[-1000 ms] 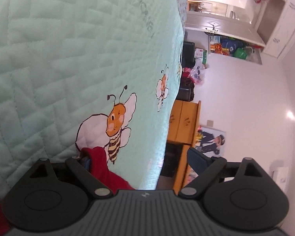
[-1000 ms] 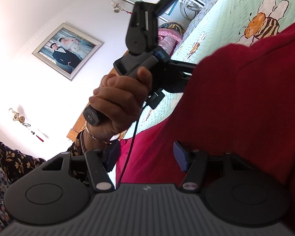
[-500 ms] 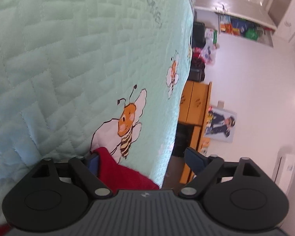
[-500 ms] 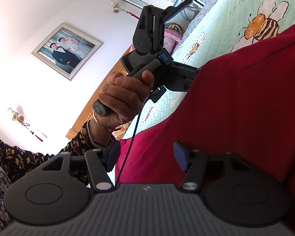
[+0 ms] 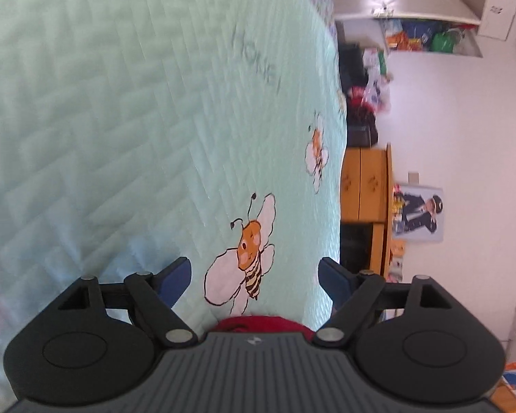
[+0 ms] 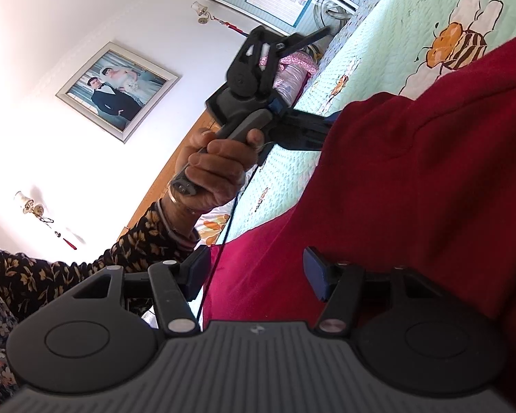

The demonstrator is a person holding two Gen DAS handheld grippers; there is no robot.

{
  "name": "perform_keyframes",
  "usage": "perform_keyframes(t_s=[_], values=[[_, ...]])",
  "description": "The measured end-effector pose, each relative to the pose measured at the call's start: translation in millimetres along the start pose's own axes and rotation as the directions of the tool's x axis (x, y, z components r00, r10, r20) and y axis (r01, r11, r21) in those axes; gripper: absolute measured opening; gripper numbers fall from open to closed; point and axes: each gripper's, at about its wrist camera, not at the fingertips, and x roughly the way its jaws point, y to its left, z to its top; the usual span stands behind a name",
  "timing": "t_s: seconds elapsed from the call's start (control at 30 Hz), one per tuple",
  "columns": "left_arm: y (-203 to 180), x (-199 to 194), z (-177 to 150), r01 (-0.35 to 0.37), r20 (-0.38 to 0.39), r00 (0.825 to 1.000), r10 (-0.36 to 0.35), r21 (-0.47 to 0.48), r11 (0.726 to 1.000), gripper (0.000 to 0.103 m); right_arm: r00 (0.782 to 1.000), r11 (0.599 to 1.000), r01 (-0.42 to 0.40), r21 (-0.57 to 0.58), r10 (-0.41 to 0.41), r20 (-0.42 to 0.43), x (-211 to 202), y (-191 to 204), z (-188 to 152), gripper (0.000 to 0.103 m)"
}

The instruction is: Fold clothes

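In the left wrist view, the left gripper [image 5: 254, 275] has its two blue fingers [image 5: 175, 278] far apart, and the jaws are opening a little more. Nothing is between them but the green bed cover [image 5: 120, 120] with its bee picture [image 5: 247, 254]. The red garment [image 5: 261, 323] shows only as a small bump at the bottom middle of the frame, right against the gripper's grey body and behind the fingertips. The fingers do not touch it.

In the right wrist view, the same red garment [image 6: 413, 189] fills the right half of the frame and lies on the green bed cover [image 6: 378, 51]. The right gripper [image 6: 254, 272] sits at the bottom middle, about half open. The lower edge of the red cloth hangs in the gap between its blue fingers [image 6: 315, 268]. The right finger is against the cloth, but I cannot tell if the fingers are squeezing it.

In the middle of that frame, a hand [image 6: 216, 168] in a flowery sleeve [image 6: 85, 268] holds the left gripper [image 6: 313, 130], whose tip sits at the left edge of the red garment.
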Motion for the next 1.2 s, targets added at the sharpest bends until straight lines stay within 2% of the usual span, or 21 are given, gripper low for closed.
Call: perform_keyframes(t_s=[0.07,0.17,0.23,0.3,0.37,0.43,0.53,0.67,0.8,0.87,0.93,1.0,1.07,1.13,1.2], values=[[-14.2,-0.9,-16.1,0.049,-0.004,0.999,-0.049,0.014,0.999,0.086,1.0,1.0,-0.003,0.005,0.003,0.001,0.5,-0.6,0.4,0.061],[-39.0,11.1,-43.9,0.151,-0.074,0.986,-0.147,0.053,0.987,0.088,1.0,1.0,-0.004,0.007,0.004,0.002,0.9,-0.9,0.4,0.061],[-54.7,23.8,-57.7,0.164,-0.12,0.981,-0.153,0.08,0.983,0.088,1.0,1.0,-0.005,0.008,0.005,0.002,1.0,-0.8,0.5,0.061],[-64.3,30.3,-64.8,0.102,-0.105,0.99,-0.091,0.115,0.988,0.088,1.0,1.0,-0.007,0.01,0.007,0.003,1.1,-1.0,0.6,0.061],[-65.5,31.9,-63.1,0.028,-0.051,0.998,-0.022,0.116,0.993,0.088,1.0,1.0,-0.009,0.012,0.009,0.004,1.1,-1.2,0.7,0.061],[-57.6,25.7,-60.5,-0.052,0.006,0.999,0.052,0.113,0.992,0.088,1.0,1.0,-0.012,0.014,0.012,0.004,1.2,-1.7,0.8,0.061],[-50.7,28.1,-55.1,-0.116,0.01,0.993,0.116,0.119,0.986,0.088,1.0,1.0,-0.016,0.017,0.016,0.005,0.9,-2.9,0.8,0.062],[-55.6,43.7,-47.8,-0.117,-0.037,0.992,0.123,0.147,0.982,0.088,1.0,0.999,-0.023,0.024,0.022,0.008,0.2,-2.8,0.0,0.062],[-63.0,63.0,-34.9,-0.18,-0.08,0.977,0.199,0.196,0.964,0.088,1.0,0.999,-0.023,0.026,0.023,0.009,0.3,-1.1,-1.6,0.062],[-58.1,65.2,-34.5,-0.194,-0.1,0.972,0.214,0.184,0.964,0.081,1.0,0.999,-0.023,0.026,0.023,0.009,1.0,0.8,-4.4,0.062],[-54.2,64.4,-38.2,-0.19,-0.078,0.975,0.206,0.173,0.966,0.039,1.0,0.999,-0.022,0.026,0.022,0.01,1.5,2.2,-6.1,0.062],[-50.2,62.0,-40.8,-0.178,-0.046,0.981,0.188,0.158,0.971,0.024,1.0,0.999,-0.022,0.029,0.021,0.012,1.5,3.6,-6.2,0.062],[-45.7,55.1,-40.8,-0.143,0.011,0.99,0.143,0.137,0.98,0.022,1.0,0.999,-0.012,0.042,0.011,0.023,0.0,5.4,-5.9,0.062],[-38.7,49.8,-43.8,-0.129,0.043,0.991,0.125,0.114,0.985,0.015,0.997,0.998,-0.007,0.065,0.002,0.072,-11.1,12.8,-3.0,0.068],[-32.4,45.1,-48.1,-0.13,0.067,0.99,0.124,0.095,0.987,0.014,0.992,0.996,-0.003,0.089,-0.008,0.126,-23.2,20.8,0.3,0.083]])
